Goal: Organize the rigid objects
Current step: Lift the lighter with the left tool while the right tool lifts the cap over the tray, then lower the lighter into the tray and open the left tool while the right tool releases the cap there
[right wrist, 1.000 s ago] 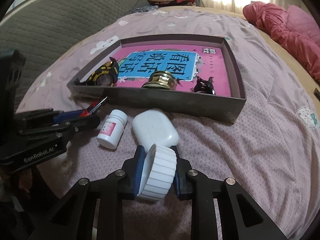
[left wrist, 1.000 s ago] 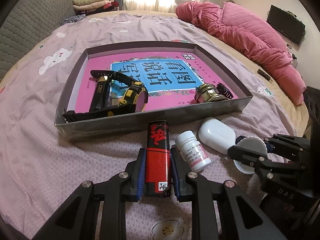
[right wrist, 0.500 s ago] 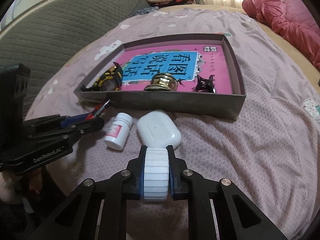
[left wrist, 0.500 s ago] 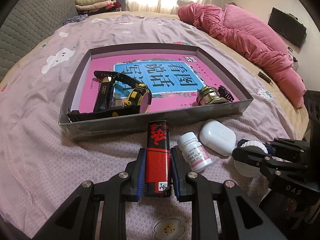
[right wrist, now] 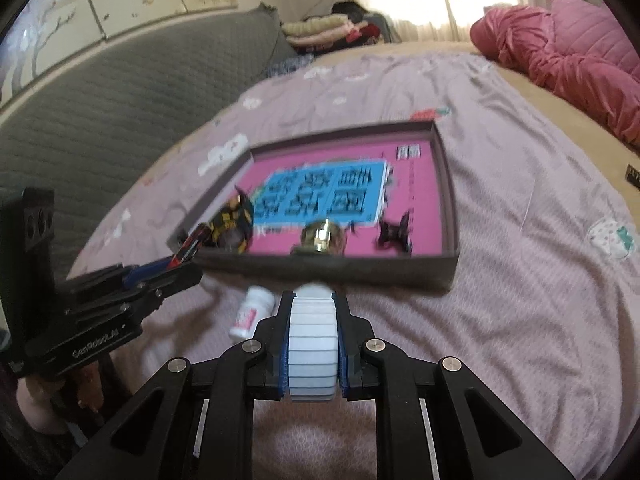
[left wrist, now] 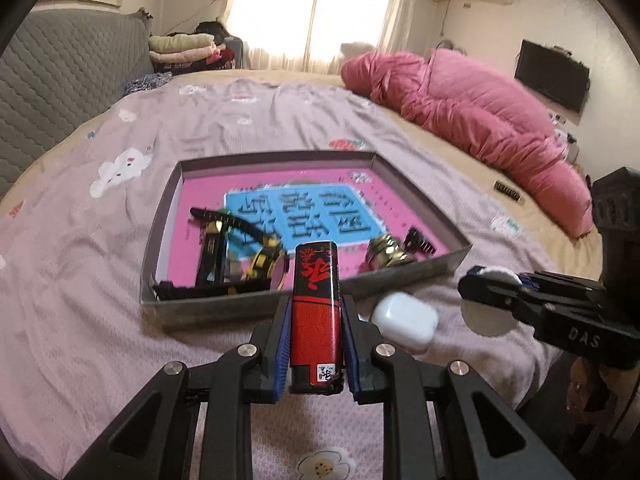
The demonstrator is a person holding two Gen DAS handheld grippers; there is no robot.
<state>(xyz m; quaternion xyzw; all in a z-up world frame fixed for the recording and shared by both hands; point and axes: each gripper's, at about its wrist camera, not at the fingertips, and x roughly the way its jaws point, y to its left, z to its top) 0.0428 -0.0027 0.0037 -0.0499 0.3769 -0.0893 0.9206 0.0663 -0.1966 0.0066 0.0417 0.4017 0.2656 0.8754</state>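
The red lighter (left wrist: 316,312) is clamped by the left gripper (left wrist: 316,344), the white ribbed lid (right wrist: 313,350) by the right gripper (right wrist: 313,354), probably for the box (left wrist: 248,308).

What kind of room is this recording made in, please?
Most likely a home bedroom: a wide bed under a lilac patterned bedsheet, a rumpled pink quilted duvet, and folded clothes stacked near the bright curtained window.

A bed (left wrist: 100,264) with a mauve flowered sheet carried an open shallow box (left wrist: 404,280). Just in front of the box lay a white case (left wrist: 404,318) and a small white bottle (right wrist: 253,312). Beyond the box, to its right, a pink quilt (left wrist: 472,108) was heaped.
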